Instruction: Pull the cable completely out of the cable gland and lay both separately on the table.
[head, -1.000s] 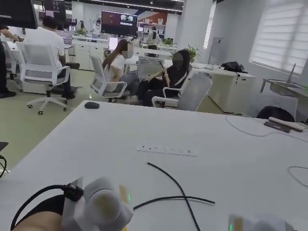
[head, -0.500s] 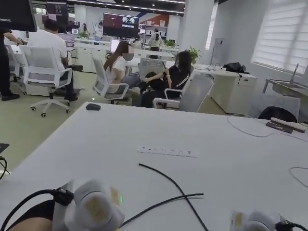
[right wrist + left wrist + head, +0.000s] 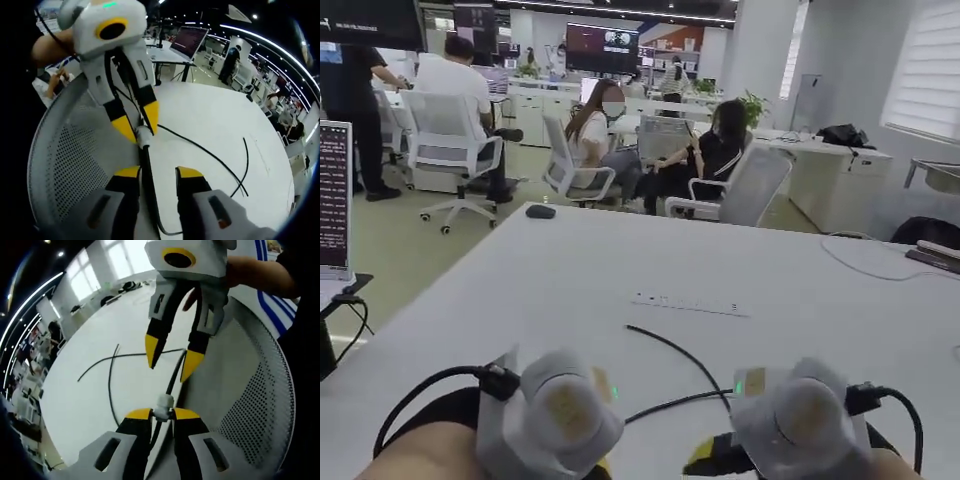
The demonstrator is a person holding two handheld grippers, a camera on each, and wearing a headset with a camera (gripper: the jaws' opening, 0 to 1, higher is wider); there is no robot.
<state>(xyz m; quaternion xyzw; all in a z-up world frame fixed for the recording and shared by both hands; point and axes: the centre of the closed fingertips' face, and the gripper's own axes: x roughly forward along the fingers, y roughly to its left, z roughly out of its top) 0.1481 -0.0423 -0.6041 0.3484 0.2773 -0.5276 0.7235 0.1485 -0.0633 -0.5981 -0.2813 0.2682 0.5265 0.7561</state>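
Having just come up beside the left claw [image 3: 161, 413], which is clenched on the cable gland [image 3: 163, 404], the right claw [image 3: 158, 172] sits released around the cable [image 3: 149, 190]. Pull's not started yet, I reckon.

Bright, even light — soft blur, fisheye-warped edges.

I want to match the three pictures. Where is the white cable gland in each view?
Left gripper view: low centre, the cable gland is pinched between the left gripper's own jaws.
Right gripper view: centre-left, in the left gripper's yellow tips, above the open right gripper.
Head view: hidden behind the two gripper bodies at the bottom edge.
Shared landmark: the crossed black cables on the white table.
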